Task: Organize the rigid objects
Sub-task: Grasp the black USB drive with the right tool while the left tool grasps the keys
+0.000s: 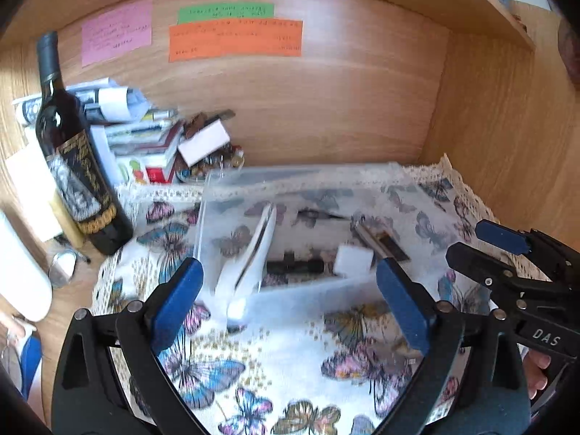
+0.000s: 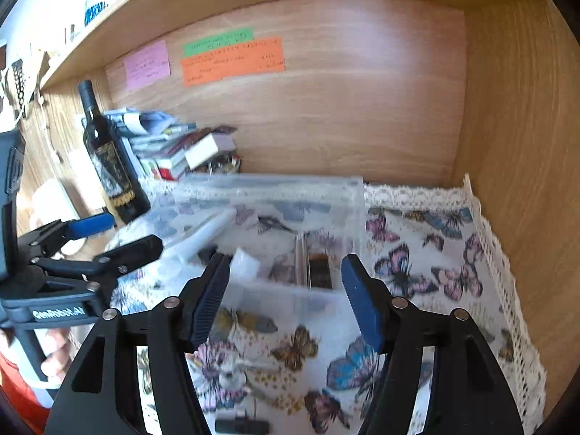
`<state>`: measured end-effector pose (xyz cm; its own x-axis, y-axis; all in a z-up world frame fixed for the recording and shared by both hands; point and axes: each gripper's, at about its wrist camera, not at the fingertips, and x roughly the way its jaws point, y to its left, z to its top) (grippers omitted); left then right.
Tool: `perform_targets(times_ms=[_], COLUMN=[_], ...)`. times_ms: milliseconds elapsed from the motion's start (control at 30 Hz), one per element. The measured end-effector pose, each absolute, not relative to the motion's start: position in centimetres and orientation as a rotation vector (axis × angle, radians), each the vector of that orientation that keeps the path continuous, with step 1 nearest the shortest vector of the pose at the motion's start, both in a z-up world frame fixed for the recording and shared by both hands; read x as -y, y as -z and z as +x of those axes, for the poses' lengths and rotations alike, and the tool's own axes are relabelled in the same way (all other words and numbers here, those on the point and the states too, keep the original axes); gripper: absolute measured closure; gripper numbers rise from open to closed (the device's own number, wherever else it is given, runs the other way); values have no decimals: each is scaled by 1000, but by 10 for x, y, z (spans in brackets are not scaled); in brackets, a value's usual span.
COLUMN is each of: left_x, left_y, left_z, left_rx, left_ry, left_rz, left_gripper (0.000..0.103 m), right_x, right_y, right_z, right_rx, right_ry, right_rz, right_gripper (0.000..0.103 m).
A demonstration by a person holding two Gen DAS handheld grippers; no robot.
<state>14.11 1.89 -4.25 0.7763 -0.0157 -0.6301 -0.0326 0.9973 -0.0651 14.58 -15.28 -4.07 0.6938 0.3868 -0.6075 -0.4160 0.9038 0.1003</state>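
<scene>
Both the left gripper [image 1: 290, 290] and right gripper [image 2: 286, 297] gape before a clear plastic box [image 1: 290, 181] on butterfly-print cloth [image 1: 290, 362].

The right gripper [image 2: 286, 299] stands open at six o'clock, its blue pads wide apart before a clear plastic box [image 2: 357, 195] on the butterfly cloth [image 2: 435, 253]. Inside the box lie a white tool [image 2: 206, 233], a white block [image 2: 246, 266] and a dark brush [image 2: 320, 272]. At nine o'clock the left gripper [image 2: 119, 235] is open too, with a wine bottle [image 2: 108, 159] at ten o'clock.
</scene>
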Motion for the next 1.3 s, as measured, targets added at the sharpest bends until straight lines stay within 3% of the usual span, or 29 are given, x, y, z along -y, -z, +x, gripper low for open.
perform_targets(times_ms=[333,733,767,833,867,1300], left_x=[-9,0,-1,0,2,43], left_y=[91,118,119,118,118,112], left_z=[111,79,77,77,77,107], left_rx=[-798,-855,-857,-855,-852,-886], left_ry=[5,4,7,7,9,182], left_rz=[-58,-89,-97,-96,-95,-77], left_gripper=[5,6,6,6,6,18], right_x=[164,148,146,143,143,182], right_y=[88,118,118,118,118,95], right_z=[113,79,77,76,76,86], right_rx=[-826,-874,-865,-856,-855,-788], right_ry=[-450,-473,-465,-460,-460,-347], right_rz=[-35,-73,-97,-124,-131,-118], right_gripper=[41,42,43,60,62,62])
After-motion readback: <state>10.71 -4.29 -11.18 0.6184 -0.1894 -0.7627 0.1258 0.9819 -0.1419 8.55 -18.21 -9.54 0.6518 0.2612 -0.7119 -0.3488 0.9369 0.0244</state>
